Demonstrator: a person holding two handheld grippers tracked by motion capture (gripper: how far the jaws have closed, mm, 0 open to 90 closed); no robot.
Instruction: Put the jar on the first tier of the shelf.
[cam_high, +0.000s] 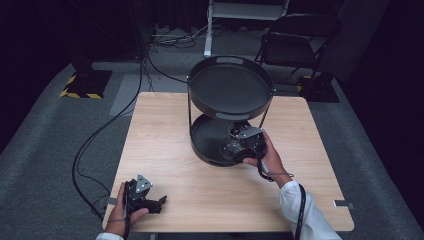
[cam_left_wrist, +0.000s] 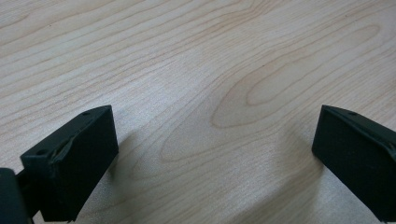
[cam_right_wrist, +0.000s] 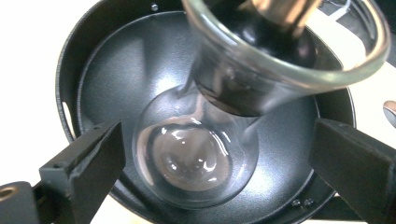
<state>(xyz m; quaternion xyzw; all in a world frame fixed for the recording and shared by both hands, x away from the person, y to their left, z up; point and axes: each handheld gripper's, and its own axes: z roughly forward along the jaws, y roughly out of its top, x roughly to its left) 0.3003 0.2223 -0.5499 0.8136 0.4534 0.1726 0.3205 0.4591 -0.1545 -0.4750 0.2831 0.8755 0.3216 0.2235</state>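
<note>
Right gripper view: glass carafe (cam_right_wrist: 201, 154) is seen standing in lower tray (cam_right_wrist: 107, 60) of tiered stand (cam_high: 231, 90); right gripper (cam_right_wrist: 215, 158) is spread wide around it, untouching. Jaws should be centred before closing. Left gripper (cam_left_wrist: 215, 154) is rested wide on table (cam_left_wrist: 196, 56).

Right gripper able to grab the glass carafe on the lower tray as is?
Probably yes: the right gripper hangs over the carafe on the lower tray, jaws open to either side, nothing between.

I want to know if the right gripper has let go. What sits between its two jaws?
In the right gripper view, the glass carafe stands between the open right gripper jaws, on the lower tray; neither pad touches it.
</note>
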